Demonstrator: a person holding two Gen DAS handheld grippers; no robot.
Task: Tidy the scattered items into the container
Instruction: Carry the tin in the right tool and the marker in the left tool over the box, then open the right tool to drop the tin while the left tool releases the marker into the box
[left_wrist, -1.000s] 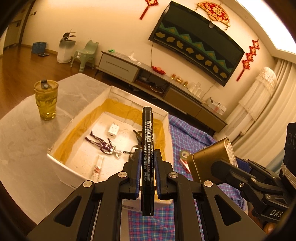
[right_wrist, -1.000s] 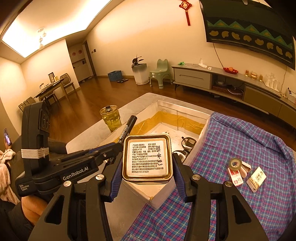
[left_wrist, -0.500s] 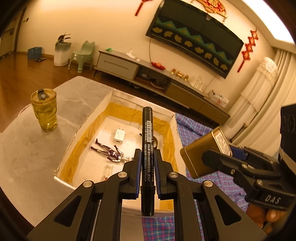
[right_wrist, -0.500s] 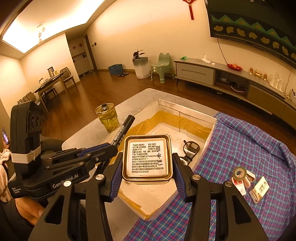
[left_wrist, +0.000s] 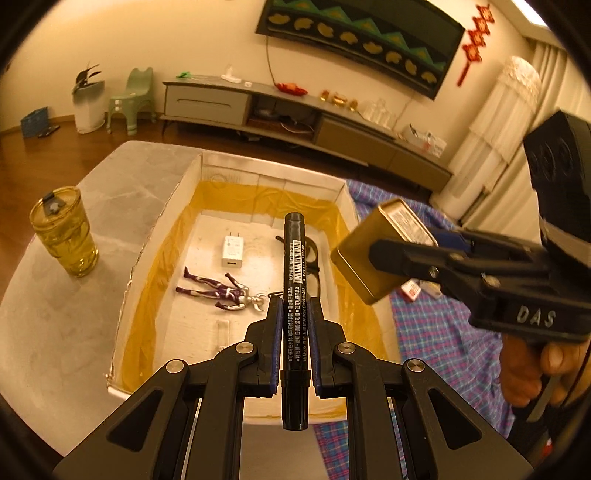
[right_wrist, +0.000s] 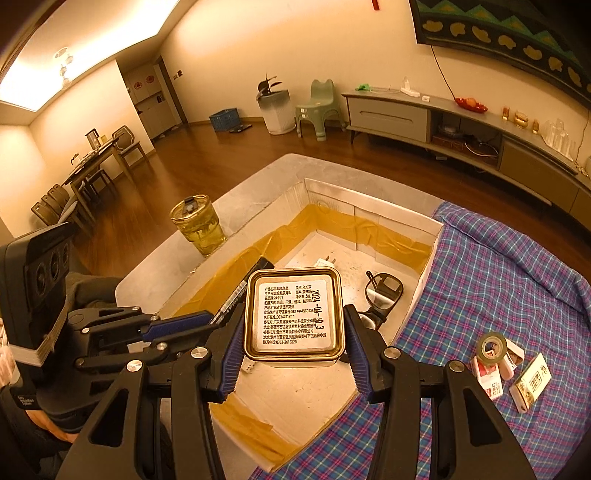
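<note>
Desk (left_wrist: 66, 321): grey stone top, checked cloth (right_wrist: 517, 295) over its right part.
Box (left_wrist: 162, 236): open, tape-lined, holds a toy figure (left_wrist: 218, 290), charger (left_wrist: 232, 251), glasses (right_wrist: 384, 295).
Right claw (right_wrist: 293, 354): pinching a gold tin (right_wrist: 293, 314) above the box.
Left claw (left_wrist: 293, 332): pressed onto a black marker (left_wrist: 293, 295) over the box.

The gold tin (right_wrist: 293, 317) hides part of the glasses (right_wrist: 384, 295) and most of the white charger (right_wrist: 325, 263) in the box (right_wrist: 424, 273); its label print is unreadable.
</note>
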